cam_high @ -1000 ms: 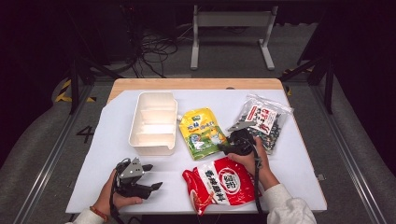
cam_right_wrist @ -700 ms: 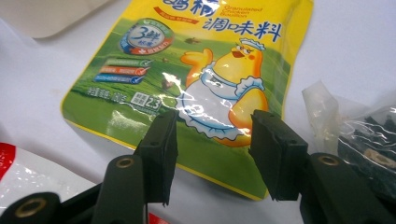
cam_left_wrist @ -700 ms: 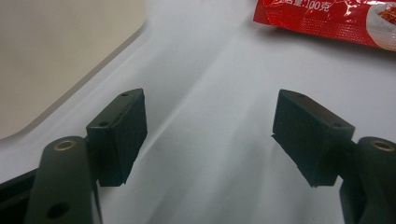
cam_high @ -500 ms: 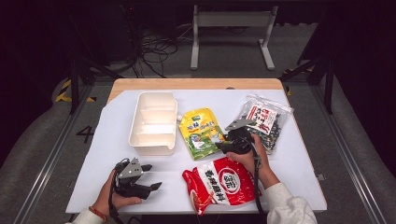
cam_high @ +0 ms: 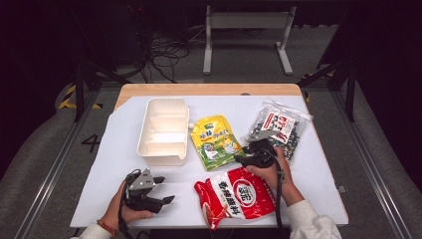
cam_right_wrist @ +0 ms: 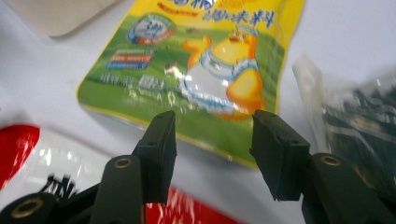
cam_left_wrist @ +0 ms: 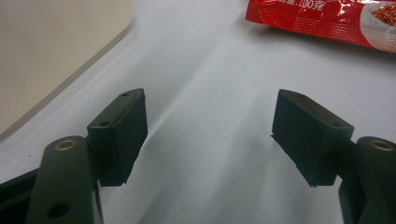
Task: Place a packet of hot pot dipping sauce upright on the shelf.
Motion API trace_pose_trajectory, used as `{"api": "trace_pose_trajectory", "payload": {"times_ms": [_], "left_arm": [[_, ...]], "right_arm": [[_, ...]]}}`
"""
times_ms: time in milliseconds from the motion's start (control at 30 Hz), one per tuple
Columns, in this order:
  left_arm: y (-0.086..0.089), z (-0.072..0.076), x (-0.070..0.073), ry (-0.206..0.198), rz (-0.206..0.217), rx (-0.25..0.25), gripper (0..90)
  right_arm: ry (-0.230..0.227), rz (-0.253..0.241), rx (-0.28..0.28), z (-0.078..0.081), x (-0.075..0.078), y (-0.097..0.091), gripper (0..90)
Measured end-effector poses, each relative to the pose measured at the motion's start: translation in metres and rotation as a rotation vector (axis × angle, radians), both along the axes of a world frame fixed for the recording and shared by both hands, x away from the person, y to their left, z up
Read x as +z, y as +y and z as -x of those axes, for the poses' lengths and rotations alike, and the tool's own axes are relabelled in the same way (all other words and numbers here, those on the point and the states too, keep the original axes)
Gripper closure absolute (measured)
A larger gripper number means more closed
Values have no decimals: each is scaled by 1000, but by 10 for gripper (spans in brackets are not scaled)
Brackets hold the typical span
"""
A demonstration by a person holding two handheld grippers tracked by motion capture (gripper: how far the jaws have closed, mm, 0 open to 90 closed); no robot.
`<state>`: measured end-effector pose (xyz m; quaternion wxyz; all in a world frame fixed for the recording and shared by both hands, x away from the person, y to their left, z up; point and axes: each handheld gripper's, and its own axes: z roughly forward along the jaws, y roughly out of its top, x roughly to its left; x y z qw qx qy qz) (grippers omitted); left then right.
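Note:
My right gripper [cam_high: 242,159] hovers open at the lower right edge of a yellow-green pouch [cam_high: 216,142] printed with a cartoon duck. In the right gripper view the pouch [cam_right_wrist: 201,70] lies just beyond my right gripper [cam_right_wrist: 212,144], and nothing is pressed between the pads. My left gripper [cam_high: 164,189] rests open on the white sheet near the front left. In the left gripper view, my left gripper [cam_left_wrist: 210,130] has only bare sheet between its jaws.
A white divided tray [cam_high: 149,149] stands left of the yellow-green pouch. A red snack pouch [cam_high: 238,195] lies at the front, between the hands. A clear bag of dark pieces [cam_high: 276,129] sits at the right. The table's front edge is close to both wrists.

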<state>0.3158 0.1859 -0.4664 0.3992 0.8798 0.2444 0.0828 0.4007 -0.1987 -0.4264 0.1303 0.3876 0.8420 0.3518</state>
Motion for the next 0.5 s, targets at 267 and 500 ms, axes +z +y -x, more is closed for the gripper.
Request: {"api": "trace_pose_trajectory", "payload": {"times_ms": [267,500], "left_arm": [[-9,-1,3,-8,-7,-13,274],[-16,-4,6,-8,5,-22,274]], "right_arm": [[55,-38,-53,37,-11,-47,357],[119,-108,-76,75,-20,-78,276]]}}
